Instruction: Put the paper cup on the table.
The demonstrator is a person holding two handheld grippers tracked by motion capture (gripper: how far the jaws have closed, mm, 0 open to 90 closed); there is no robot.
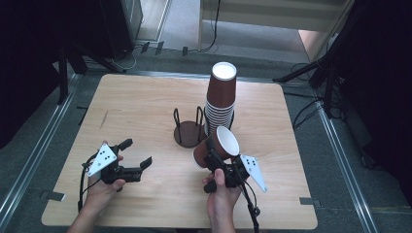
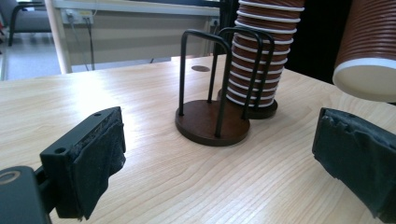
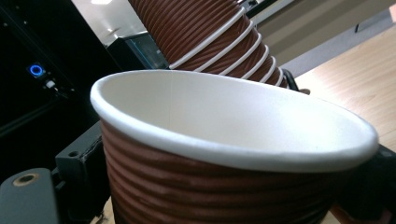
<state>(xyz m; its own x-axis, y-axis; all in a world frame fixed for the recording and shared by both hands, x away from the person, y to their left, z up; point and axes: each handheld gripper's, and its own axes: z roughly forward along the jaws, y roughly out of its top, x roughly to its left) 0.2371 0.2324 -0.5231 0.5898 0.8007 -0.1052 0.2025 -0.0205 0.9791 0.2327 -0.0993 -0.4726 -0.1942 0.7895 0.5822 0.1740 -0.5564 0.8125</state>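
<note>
Brown ribbed paper cup (image 1: 219, 145) gripped by the right gripper (image 1: 217, 162), lifted off the wooden table (image 1: 145, 97).

Nearest the front edge, the left gripper (image 1: 136, 158) hovers low with its jaws spread wide and nothing between them, likely kept free to steady something. The right gripper's jaws close on the single cup's sides, holding it tilted, mouth up and away, clear of the tabletop. Just beyond, mid-table, stands the empty wire cup holder (image 1: 188, 127) on its round base, probably the cup's destination. Beside it, toward the far edge, the tall cup stack (image 1: 221, 99) sits in a second holder.
</note>
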